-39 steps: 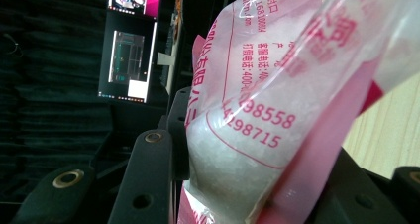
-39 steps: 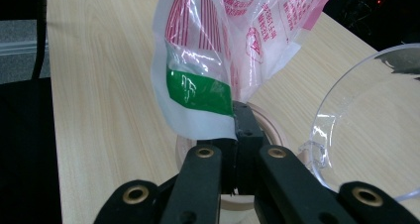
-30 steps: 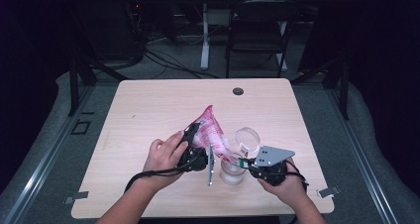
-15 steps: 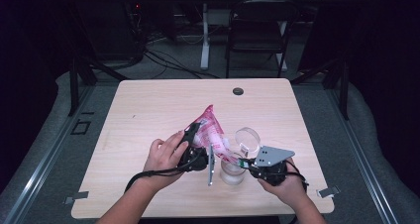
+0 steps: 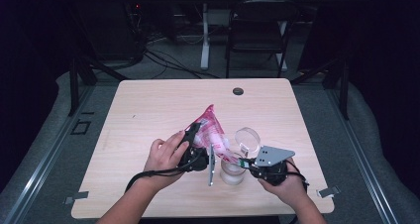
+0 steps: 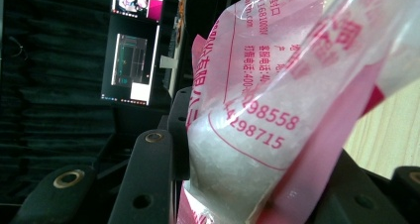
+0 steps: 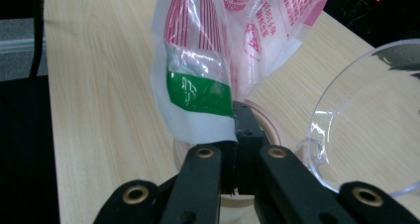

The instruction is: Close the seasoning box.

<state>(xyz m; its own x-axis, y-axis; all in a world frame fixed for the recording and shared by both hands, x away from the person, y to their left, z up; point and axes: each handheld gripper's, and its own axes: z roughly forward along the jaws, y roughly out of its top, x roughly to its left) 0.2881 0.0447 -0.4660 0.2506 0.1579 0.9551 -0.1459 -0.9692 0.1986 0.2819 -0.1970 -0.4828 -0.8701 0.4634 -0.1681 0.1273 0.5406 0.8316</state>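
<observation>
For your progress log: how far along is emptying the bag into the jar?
Done: the clear lid is open. In hand: the left gripper holds the pink bag tilted above the jar, while the right gripper pinches its lower edge over the mouth. Left: whether grains have fallen can't be told.

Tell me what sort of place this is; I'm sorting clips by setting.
Probably a lab or recording studio, not a kitchen: a lone wooden table on grey flooring, dark curtains around, a lit monitor and loose cables behind.

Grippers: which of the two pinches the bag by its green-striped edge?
The right gripper: its jaws close on the bag by the green stripe. The left gripper holds the bag's pink, filled part.
</observation>
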